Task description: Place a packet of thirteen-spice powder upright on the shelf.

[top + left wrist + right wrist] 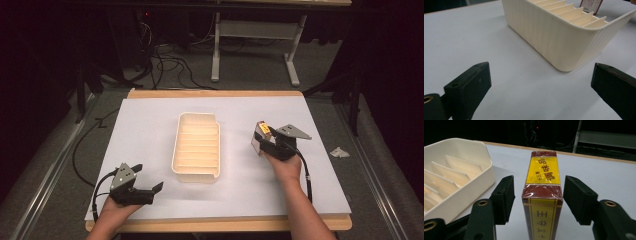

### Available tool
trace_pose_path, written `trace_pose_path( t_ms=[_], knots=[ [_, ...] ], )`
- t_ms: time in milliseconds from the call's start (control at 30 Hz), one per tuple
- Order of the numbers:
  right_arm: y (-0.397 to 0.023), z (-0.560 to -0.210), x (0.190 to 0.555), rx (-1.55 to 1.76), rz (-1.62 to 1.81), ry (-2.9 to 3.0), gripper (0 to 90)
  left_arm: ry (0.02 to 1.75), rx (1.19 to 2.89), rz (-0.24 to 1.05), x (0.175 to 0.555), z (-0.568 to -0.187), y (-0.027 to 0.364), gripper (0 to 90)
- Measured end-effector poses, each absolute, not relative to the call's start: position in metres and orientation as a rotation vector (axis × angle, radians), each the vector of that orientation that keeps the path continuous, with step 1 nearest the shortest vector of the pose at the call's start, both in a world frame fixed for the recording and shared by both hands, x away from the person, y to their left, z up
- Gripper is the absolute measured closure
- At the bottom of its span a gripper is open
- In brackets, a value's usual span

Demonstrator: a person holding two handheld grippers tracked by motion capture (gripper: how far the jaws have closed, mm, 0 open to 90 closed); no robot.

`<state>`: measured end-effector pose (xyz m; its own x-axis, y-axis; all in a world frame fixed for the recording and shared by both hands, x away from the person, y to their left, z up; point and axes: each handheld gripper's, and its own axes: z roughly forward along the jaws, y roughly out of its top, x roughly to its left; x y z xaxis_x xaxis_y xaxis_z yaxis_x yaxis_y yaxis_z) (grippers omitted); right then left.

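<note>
A cream tray (196,117) with several slotted dividers sits in the middle of the white table. A dark red and yellow box (261,133) stands upright to the right of it. My right gripper (263,141) is open, with a jaw on each side of the box (542,182); a small gap shows at the left jaw. My left gripper (149,176) is open and holds nothing near the table's front left. It points at the tray's near corner (564,47), with its jaws (541,72) wide apart above bare table. The box's top (591,5) shows behind the tray.
The white sheet (150,125) covers a wooden table top, and its edge runs along the front. A crumpled scrap (339,151) lies off the table's right side. Cables (170,65) and another table's legs (216,55) are on the floor behind.
</note>
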<state>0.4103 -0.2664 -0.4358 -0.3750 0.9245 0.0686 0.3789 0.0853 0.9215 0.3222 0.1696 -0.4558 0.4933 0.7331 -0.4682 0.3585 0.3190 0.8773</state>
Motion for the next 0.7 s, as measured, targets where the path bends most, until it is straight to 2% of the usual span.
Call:
trace_pose_path(
  t_ms=[400, 700],
  knots=[
    [-0.2685, -0.4321, 0.4074, 1.303, 1.275, 1.772, 64.4, 1.095, 1.284, 0.327, 0.3224, -0.4556, 0.1699, 3.6],
    [-0.2691, -0.4313, 0.4072, 1.305, 1.254, 1.766, 67.7, 1.095, 1.284, 0.328, 0.3221, -0.4556, 0.1700, 3.8]
  ],
)
